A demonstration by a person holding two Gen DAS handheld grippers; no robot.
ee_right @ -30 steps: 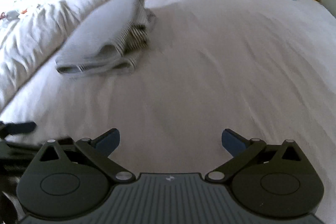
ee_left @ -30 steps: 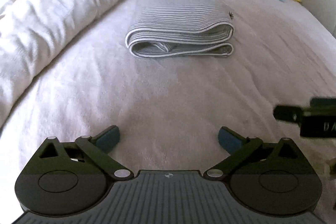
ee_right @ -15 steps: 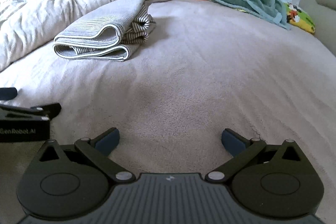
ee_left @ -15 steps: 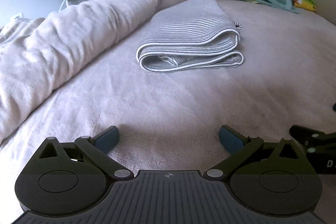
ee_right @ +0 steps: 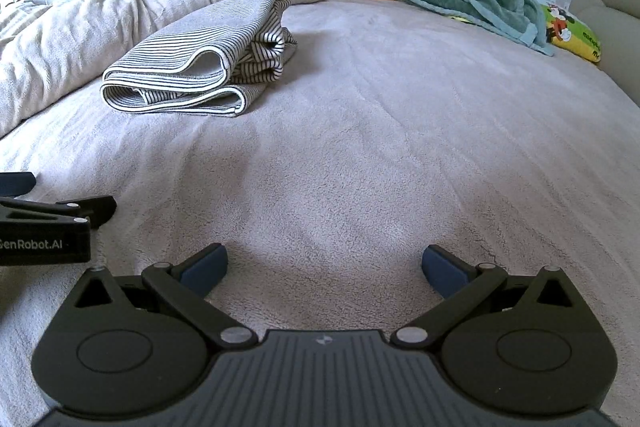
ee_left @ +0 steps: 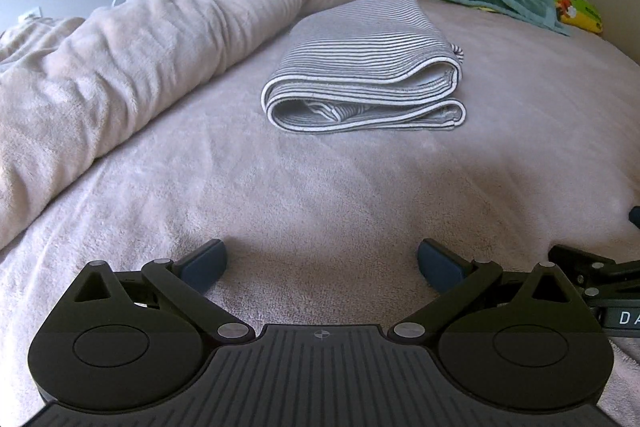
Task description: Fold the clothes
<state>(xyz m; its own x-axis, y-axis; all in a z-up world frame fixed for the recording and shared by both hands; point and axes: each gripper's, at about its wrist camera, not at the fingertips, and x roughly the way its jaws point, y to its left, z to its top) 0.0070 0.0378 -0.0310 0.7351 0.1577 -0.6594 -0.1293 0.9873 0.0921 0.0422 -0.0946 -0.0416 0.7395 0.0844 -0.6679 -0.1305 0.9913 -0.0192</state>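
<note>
Both grippers, left (ee_left: 320, 261) and right (ee_right: 324, 263), gape wide, empty; one reads "SenRobot.AI".

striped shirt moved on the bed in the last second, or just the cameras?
Cannot tell. The folded striped shirt keeps its shape beside the rolled duvet; only the cameras have clearly shifted.

Folded striped garment (ee_right: 192, 67) lies on the bed (ee_right: 400, 147), right gripper (ee_right: 324, 263) fingers spread.
</note>
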